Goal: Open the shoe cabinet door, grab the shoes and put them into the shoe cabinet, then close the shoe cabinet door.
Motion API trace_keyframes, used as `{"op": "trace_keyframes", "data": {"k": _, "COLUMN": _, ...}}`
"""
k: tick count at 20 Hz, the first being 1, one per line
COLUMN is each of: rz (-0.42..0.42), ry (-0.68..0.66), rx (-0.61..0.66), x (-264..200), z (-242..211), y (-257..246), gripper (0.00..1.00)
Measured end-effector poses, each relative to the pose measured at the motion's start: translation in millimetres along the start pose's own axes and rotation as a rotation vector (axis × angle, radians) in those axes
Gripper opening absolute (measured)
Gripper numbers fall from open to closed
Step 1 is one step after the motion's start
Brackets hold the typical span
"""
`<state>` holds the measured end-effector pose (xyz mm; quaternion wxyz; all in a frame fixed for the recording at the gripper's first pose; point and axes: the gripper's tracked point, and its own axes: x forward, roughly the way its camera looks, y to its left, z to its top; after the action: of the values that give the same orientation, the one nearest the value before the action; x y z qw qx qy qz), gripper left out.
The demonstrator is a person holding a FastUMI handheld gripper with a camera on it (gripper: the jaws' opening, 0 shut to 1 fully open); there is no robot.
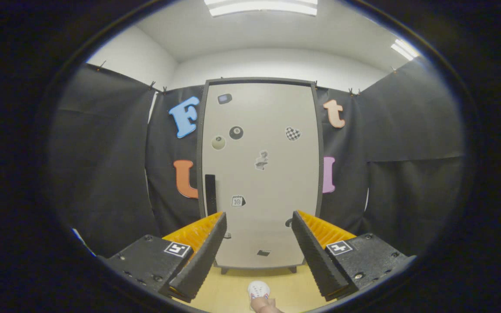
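Observation:
A tall pale shoe cabinet (261,174) with a dark frame stands straight ahead against the black cloth wall, its door shut. Several stickers dot the door, and a black vertical handle (210,193) sits on its left side, just above my left finger. A white shoe (258,290) lies on the wooden floor (233,289) in front of the cabinet, low between my fingers and close to me. My gripper (259,256) is open with nothing between its fingers, some way back from the cabinet.
Black cloth walls close in on both sides of the cabinet. The cabinet stands on short feet (224,270). Something tan and rounded (264,306) shows just below the shoe; I cannot tell what it is.

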<state>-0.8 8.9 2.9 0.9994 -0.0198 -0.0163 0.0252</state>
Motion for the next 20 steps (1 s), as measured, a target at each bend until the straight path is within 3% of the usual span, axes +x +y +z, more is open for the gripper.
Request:
{"op": "trace_keyframes", "data": {"k": 11, "rz": 0.051, "ry": -0.053, "rx": 0.013, "x": 63.4, "z": -8.5, "y": 35.2, "gripper": 0.98}}
{"op": "trace_keyframes", "data": {"k": 17, "rz": 0.175, "ry": -0.076, "rx": -0.013, "x": 129.9, "z": -5.7, "y": 93.7, "gripper": 0.99}}
{"op": "trace_keyframes", "data": {"k": 20, "rz": 0.138, "ry": -0.048, "rx": -0.007, "x": 164.8, "z": -12.1, "y": 109.5, "gripper": 0.99}}
